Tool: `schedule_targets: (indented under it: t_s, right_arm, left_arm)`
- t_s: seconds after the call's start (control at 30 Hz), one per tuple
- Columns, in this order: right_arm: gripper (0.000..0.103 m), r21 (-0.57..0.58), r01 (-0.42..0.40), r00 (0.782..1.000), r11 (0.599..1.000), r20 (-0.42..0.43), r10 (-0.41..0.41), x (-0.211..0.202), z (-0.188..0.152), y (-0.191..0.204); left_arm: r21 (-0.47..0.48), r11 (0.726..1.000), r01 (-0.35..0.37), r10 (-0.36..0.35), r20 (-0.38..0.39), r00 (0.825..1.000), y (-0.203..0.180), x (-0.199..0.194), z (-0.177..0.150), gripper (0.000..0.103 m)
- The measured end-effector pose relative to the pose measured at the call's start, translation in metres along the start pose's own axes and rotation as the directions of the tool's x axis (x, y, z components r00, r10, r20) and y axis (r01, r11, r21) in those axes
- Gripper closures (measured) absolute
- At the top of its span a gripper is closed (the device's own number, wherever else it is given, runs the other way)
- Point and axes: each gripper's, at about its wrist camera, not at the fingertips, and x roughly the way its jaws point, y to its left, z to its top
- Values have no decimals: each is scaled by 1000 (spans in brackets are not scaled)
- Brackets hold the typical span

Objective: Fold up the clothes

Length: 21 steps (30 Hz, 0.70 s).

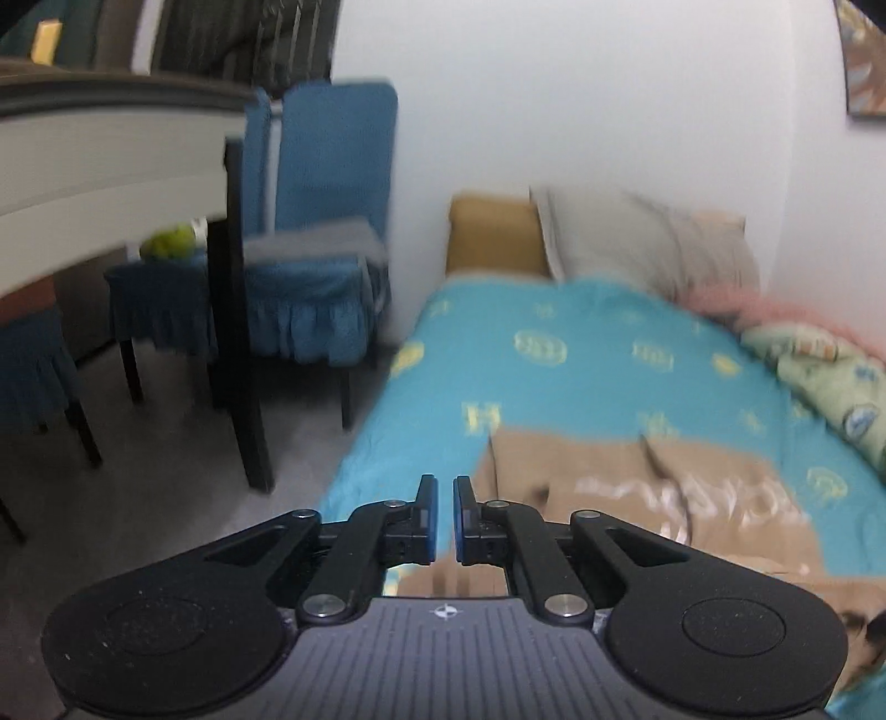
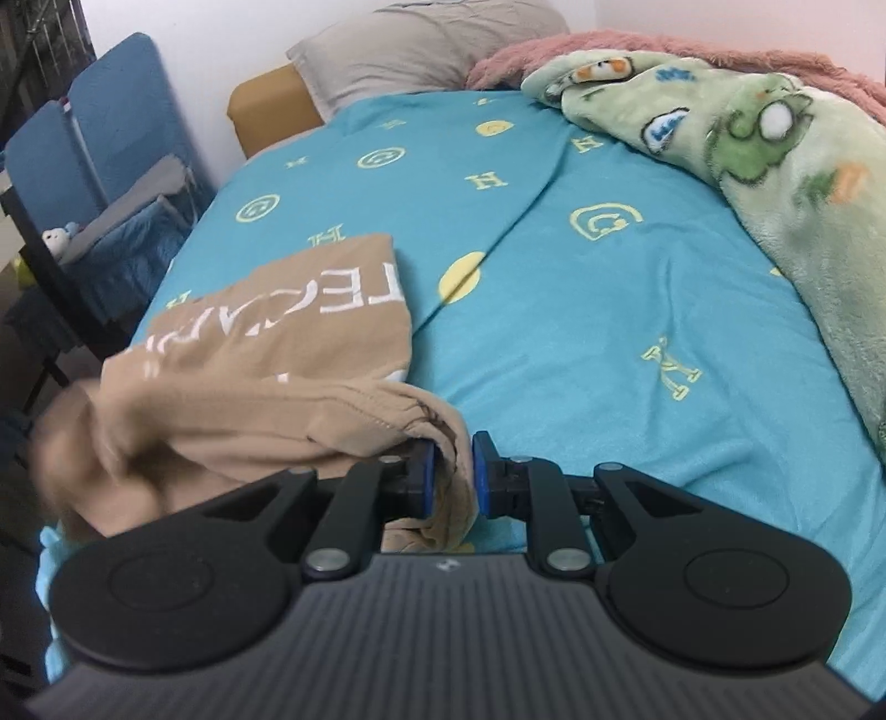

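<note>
A tan T-shirt with white lettering lies on the turquoise bedsheet, partly folded over. My right gripper is shut on a bunched hem of the shirt at its near right corner, lifting it slightly. In the left wrist view the same tan shirt lies spread ahead and to the right. My left gripper is nearly shut with a narrow gap and nothing between its blue pads, held above the bed's left edge. That view is blurred by motion.
A green cartoon blanket and a pink one lie along the bed's right side. A grey pillow is at the head. Blue-covered chairs and a table with dark legs stand left of the bed.
</note>
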Motion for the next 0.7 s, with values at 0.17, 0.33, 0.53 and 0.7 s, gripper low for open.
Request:
schedule_targets:
  t_s: [0.17, 0.33, 0.53, 0.7]
  right_arm:
    - [84, 66, -15, 1000, 998, -19, 17, 0, 1, -8]
    - [84, 100, -21, 999, 995, -24, 24, 0, -1, -10]
    - [84, 112, -19, 999, 993, -24, 22, -1, -2, -10]
    - [84, 132, -18, 999, 991, -26, 22, 1, -1, -13]
  left_arm:
    - [43, 999, -17, 17, 21, 1000, -7, -19, -12, 66]
    - [137, 988, 75, -86, 79, 993, -16, -57, -25, 60]
    - [408, 896, 174, -202, 26, 979, -67, -63, -58, 59]
    - [537, 835, 118, -155, 25, 988, -101, -35, -83, 50]
